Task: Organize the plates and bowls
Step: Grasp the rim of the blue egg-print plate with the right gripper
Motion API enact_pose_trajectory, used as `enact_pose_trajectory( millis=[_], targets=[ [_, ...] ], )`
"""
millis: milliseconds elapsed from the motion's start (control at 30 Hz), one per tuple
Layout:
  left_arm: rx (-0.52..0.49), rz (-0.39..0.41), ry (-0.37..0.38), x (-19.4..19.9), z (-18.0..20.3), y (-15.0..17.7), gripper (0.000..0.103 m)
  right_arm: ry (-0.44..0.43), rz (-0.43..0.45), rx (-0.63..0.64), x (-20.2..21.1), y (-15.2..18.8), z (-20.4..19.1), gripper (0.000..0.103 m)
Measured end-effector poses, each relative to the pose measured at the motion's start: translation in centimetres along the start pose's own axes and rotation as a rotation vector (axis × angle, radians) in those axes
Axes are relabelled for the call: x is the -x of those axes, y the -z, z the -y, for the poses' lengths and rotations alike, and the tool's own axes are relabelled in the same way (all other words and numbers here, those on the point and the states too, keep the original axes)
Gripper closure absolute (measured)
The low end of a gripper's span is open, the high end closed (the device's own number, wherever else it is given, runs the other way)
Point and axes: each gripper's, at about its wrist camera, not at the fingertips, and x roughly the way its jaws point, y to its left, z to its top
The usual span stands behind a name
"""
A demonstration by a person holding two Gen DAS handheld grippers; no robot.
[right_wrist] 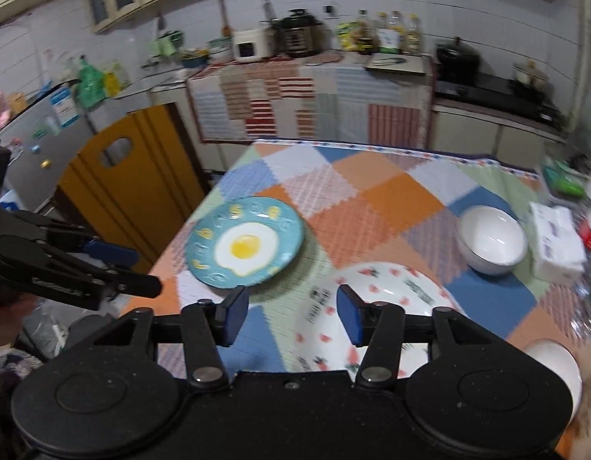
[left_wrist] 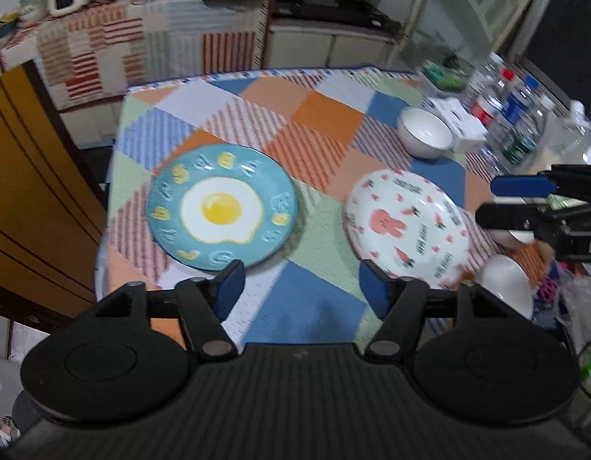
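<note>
A patchwork tablecloth (left_wrist: 314, 115) covers the table. At its right edge stand a tissue pack (right_wrist: 556, 241) and plastic bottles (left_wrist: 517, 115); behind it, a rice cooker (right_wrist: 249, 44).

Both wrist views look down over table (left_wrist: 318, 314), sharing teal plate (left_wrist: 222, 207), rabbit plate (right_wrist: 376, 306).

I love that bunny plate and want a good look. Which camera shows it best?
The left wrist view: the bunny plate shows almost whole there, pink rabbit and carrot pattern included, just ahead of the open left gripper. In the right wrist view the open right gripper covers its near part, hiding the rabbit.
</note>
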Motion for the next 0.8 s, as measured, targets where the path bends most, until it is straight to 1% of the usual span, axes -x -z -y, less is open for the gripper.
enact_pose_trajectory(
  millis=[33,67,100,133,200,300,367,400,433,500,567,600,633,667,700,733,767,800],
  targets=[
    [0.010,0.011,-0.012,-0.2,-0.6,0.0,0.032,-0.013,-0.008,0.013,-0.6,-0.5,-0.4,0.041],
    [0.019,0.019,-0.021,-0.3,-1.1,0.1,0.028,-0.021,-0.012,0.025,-1.2,-0.9,-0.9,0.035],
    [0.028,0.031,-0.033,-0.5,-1.7,0.2,0.025,-0.032,-0.013,0.038,-1.7,-1.2,-1.3,0.032],
    [0.041,0.038,-0.044,-0.7,-2.3,0.3,0.020,-0.043,-0.013,0.053,-2.3,-1.6,-1.6,0.032],
    [0.080,0.045,-0.055,-1.3,-3.8,0.3,0.020,-0.064,-0.017,0.089,-3.6,-2.4,-2.2,0.028],
    [0.084,0.059,-0.126,-2.3,-5.5,0.0,0.020,-0.085,-0.027,0.130,-5.8,-3.2,-2.8,0.028],
    [0.092,0.051,-0.134,-3.2,-6.5,-0.7,0.020,-0.120,-0.023,0.138,-7.7,-4.1,-2.8,0.028],
    [0.101,0.032,-0.132,-3.9,-7.2,-1.3,0.020,-0.127,-0.016,0.128,-8.4,-4.5,-2.6,0.028],
    [0.096,0.024,-0.128,-4.3,-7.6,-1.8,0.020,-0.131,-0.022,0.107,-9.6,-5.1,-2.3,0.028],
    [0.074,0.016,-0.128,-5.5,-8.4,-2.9,0.020,-0.153,-0.097,0.049,-12.1,-6.0,-1.2,0.028],
    [0.062,0.048,-0.135,-6.6,-8.9,-3.3,0.020,-0.189,-0.171,-0.055,-15.1,-6.7,0.4,0.028],
    [0.072,0.058,-0.156,-7.3,-9.2,-3.4,0.020,-0.173,-0.191,-0.104,-16.2,-6.8,1.1,0.028],
    [0.084,0.056,-0.166,-8.2,-9.4,-3.4,0.020,-0.143,-0.220,-0.174,-17.7,-6.8,1.9,0.028],
    [0.115,0.047,-0.161,-9.0,-9.9,-3.3,0.020,-0.130,-0.246,-0.225,-18.8,-6.8,2.6,0.028],
    [0.154,0.038,-0.138,-9.8,-10.5,-3.1,0.020,-0.149,-0.258,-0.259,-19.7,-6.6,3.2,0.028],
    [0.193,0.029,-0.120,-10.6,-11.1,-2.7,0.020,-0.190,-0.269,-0.288,-20.6,-6.4,3.7,0.029],
    [0.227,0.015,-0.112,-11.3,-11.7,-2.4,0.022,-0.207,-0.278,-0.313,-21.5,-6.1,4.2,0.030],
    [0.239,-0.002,-0.115,-12.1,-12.1,-2.0,0.023,-0.202,-0.278,-0.319,-22.0,-5.9,4.3,0.029]
  ],
)
